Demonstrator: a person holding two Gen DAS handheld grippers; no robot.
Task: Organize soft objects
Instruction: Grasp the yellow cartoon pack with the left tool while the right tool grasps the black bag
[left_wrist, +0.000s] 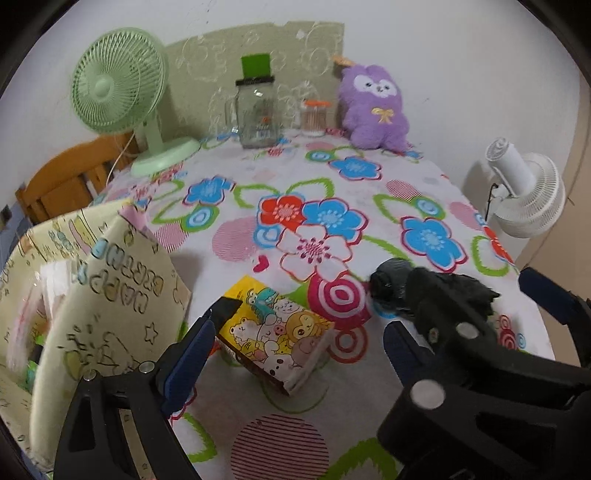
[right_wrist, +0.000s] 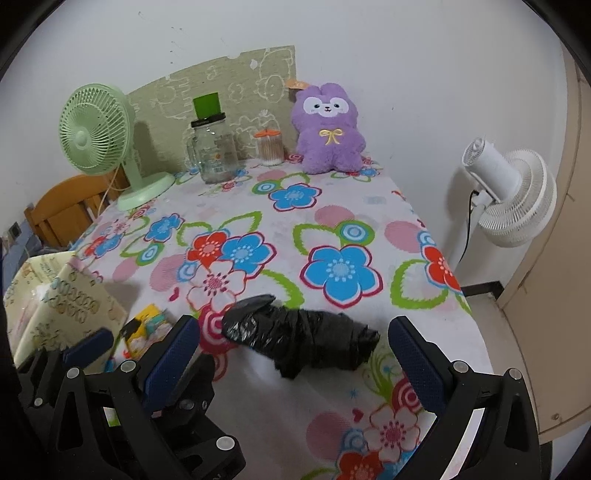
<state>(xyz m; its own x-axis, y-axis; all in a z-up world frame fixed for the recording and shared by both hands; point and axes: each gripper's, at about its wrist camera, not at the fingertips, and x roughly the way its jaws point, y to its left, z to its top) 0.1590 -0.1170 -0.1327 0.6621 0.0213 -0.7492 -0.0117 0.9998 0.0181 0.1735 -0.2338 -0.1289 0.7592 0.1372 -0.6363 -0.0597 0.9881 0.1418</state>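
Note:
A cartoon-printed tissue pack lies on the floral tablecloth between the tips of my open left gripper; it also shows in the right wrist view. A black plastic bag roll lies on the cloth just ahead of my open, empty right gripper; in the left wrist view the roll is partly hidden behind the right gripper's body. A purple plush sits upright at the table's far edge and also shows in the left wrist view. A cream "Happy Birthday" fabric box stands at the left.
A green desk fan, a glass jar with a green lid and a cotton-swab container stand at the back. A white fan stands off the table's right edge. A wooden chair is at the left.

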